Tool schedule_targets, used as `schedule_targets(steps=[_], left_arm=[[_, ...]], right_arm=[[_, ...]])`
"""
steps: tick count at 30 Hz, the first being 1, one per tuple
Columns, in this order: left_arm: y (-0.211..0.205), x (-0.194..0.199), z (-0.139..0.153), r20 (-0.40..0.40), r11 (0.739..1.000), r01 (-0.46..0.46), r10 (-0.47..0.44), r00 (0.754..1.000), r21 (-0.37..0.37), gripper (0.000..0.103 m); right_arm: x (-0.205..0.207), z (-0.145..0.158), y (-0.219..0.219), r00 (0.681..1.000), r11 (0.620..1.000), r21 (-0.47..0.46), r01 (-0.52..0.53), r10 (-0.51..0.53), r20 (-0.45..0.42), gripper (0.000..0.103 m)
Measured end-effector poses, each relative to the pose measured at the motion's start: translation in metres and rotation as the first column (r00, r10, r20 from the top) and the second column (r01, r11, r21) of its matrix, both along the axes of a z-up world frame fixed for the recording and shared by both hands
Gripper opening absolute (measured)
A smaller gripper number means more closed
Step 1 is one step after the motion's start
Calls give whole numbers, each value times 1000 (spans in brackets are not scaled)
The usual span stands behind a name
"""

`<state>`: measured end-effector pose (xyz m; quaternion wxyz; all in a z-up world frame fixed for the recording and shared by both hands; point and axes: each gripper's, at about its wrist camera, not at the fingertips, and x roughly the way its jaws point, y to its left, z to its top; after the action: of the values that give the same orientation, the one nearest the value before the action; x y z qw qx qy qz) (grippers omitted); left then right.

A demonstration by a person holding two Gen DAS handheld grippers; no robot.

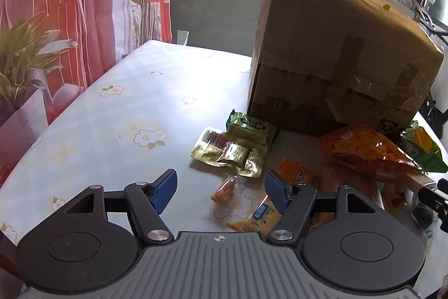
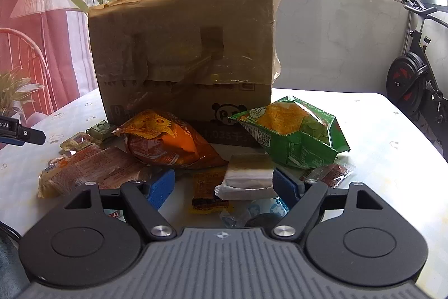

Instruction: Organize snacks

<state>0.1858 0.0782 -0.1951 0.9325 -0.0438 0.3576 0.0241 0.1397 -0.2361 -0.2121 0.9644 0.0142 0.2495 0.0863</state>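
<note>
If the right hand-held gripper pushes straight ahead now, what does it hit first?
Probably the silver-wrapped snack lying between its open fingers, nearer the right one. Beyond it sit the orange bag, green bag and box; depth is uncertain.

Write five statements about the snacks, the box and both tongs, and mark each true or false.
1. The cardboard box stands behind the snacks. True.
2. The left tongs grip a packet. False: open, holding nothing.
3. The orange chip bag lies left of the green chip bag in the right wrist view. True.
4. The right tongs are shut. False: open.
5. The snacks sit in a basket. False: they lie on the table.
</note>
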Motion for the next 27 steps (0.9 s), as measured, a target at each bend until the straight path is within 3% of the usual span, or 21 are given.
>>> schedule_targets(steps=[2, 6, 12, 22, 23, 24, 27], left_arm=[[2, 2, -2, -2, 1000, 8, -8, 1000, 29, 63], [17, 8, -6, 2, 999, 27, -27, 1000, 47, 39], [19, 18, -16, -23, 991, 131, -130, 991, 40, 38], [6, 30, -38, -88, 986, 166, -164, 982, 16, 38], [5, 30, -39, -90, 986, 165, -162, 983, 26, 36], [4, 29, -40, -92, 986, 163, -159, 983, 36, 21], [4, 24, -40, -88, 987, 156, -152, 985, 40, 19]], right_arm=[[0, 0, -1, 1000, 1000, 0, 2, -2, 0, 79], [0, 0, -2, 1000, 1000, 1, 12, -12, -3, 79], [1, -1, -1, 1000, 1000, -4, 14, -14, -7, 79], [3, -4, 0, 1000, 1000, -15, 13, -13, -21, 78], [3, -4, 0, 1000, 1000, -15, 12, -12, -24, 78], [3, -4, 0, 1000, 1000, -16, 12, -12, -26, 78], [4, -5, 0, 999, 1000, -17, 13, -13, -32, 78]])
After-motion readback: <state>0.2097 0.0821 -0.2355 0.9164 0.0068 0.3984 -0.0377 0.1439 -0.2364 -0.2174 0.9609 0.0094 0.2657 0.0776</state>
